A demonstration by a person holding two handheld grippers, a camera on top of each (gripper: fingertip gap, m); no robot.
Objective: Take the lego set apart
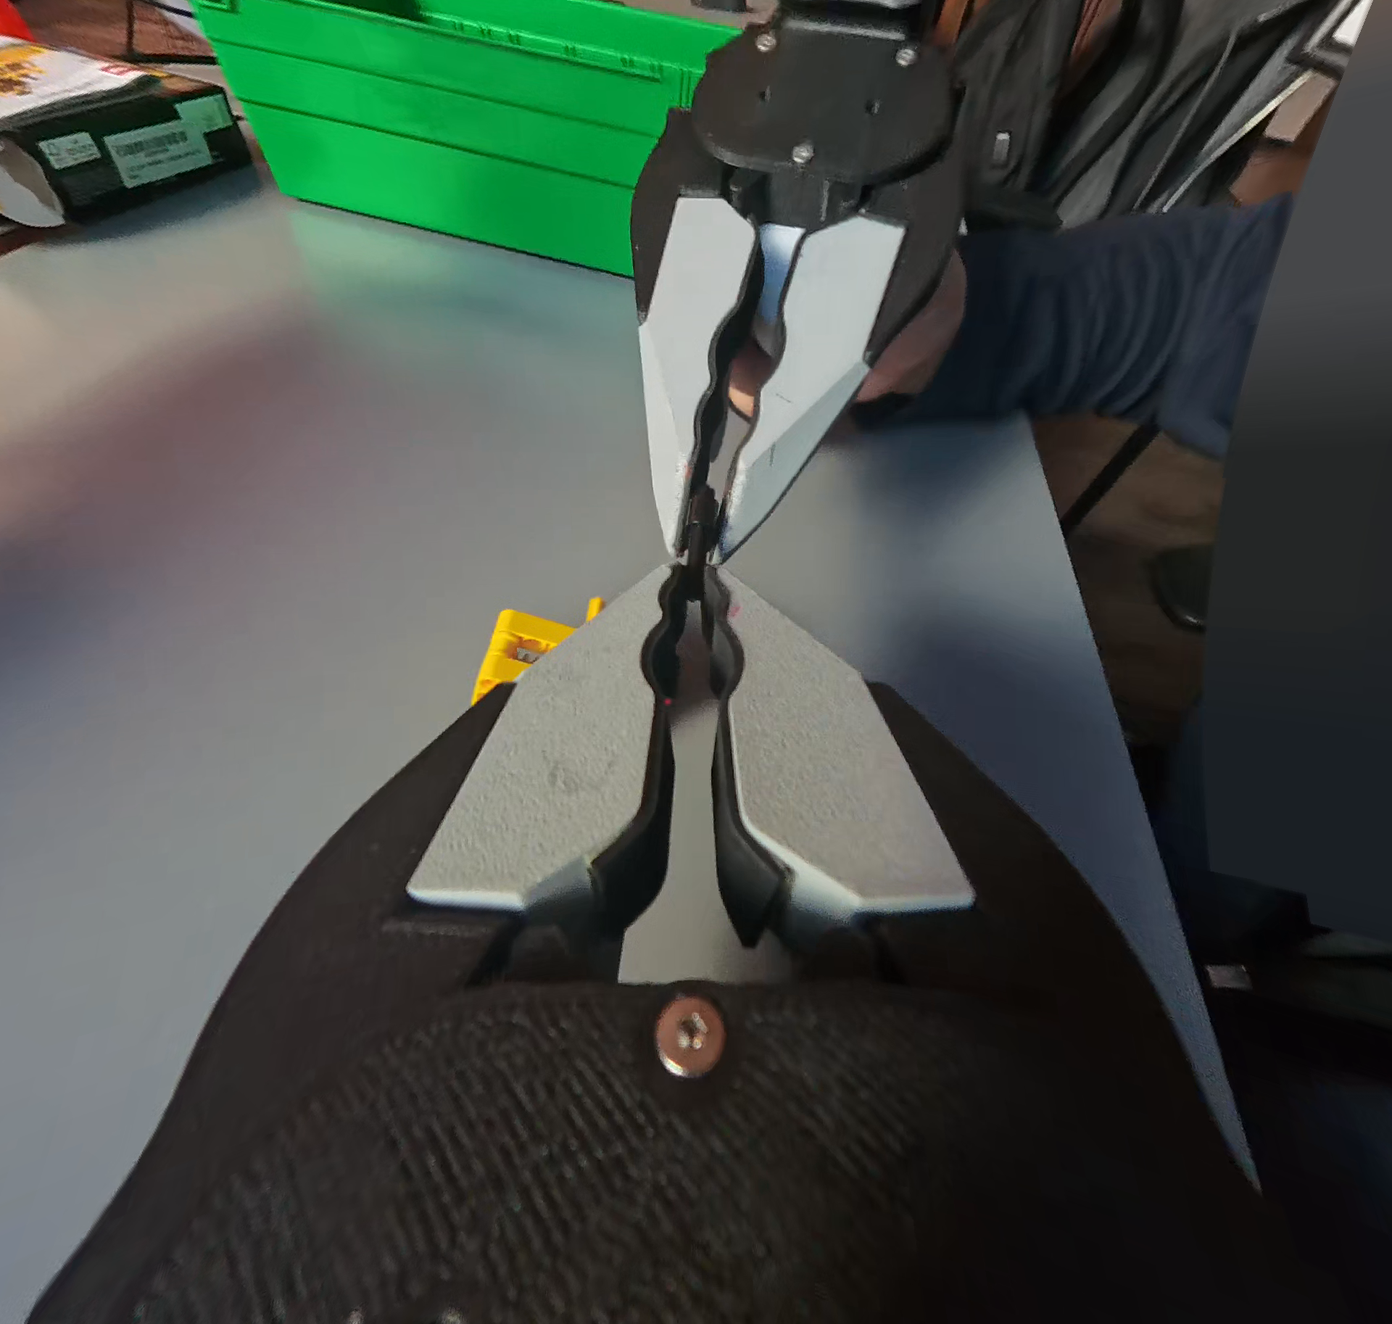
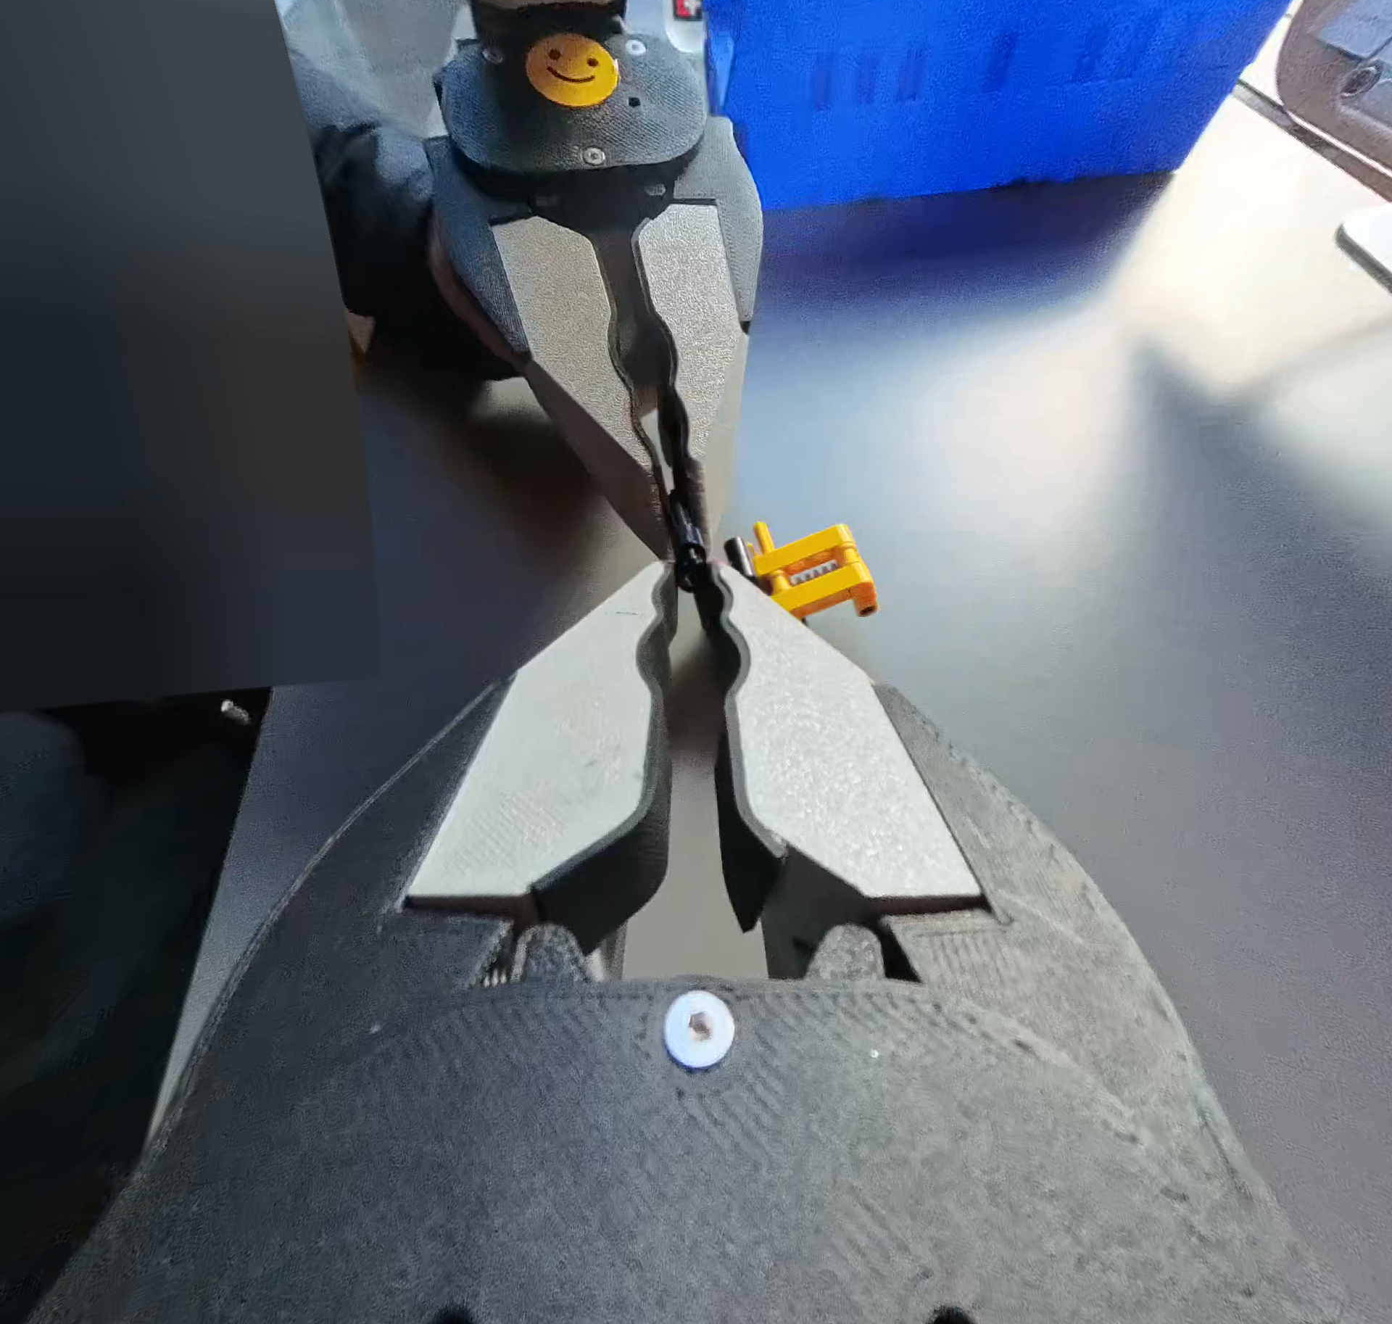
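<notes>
A small black lego piece (image 1: pixel 700 561) is pinched end to end between my two grippers, which meet tip to tip above the grey table (image 1: pixel 301 534). My left gripper (image 1: pixel 693 586) is shut on its near end. My right gripper (image 1: pixel 705 543) comes from the far side and is shut on the other end. In the right wrist view the black piece (image 2: pixel 689 553) bridges my right gripper (image 2: pixel 697 581) and the left gripper (image 2: pixel 680 527). A yellow lego assembly (image 2: pixel 817 568) lies on the table just beside the tips. In the left wrist view the yellow assembly (image 1: pixel 520 647) is partly hidden behind my left finger.
A green bin (image 1: pixel 452 97) stands at the back of the table, with a printed box (image 1: pixel 113 143) to its left. A blue bin (image 2: pixel 979 60) stands on the opposite side. The table edge (image 1: pixel 1085 610) runs close on the right, with a dark bag (image 1: pixel 1130 82) beyond it.
</notes>
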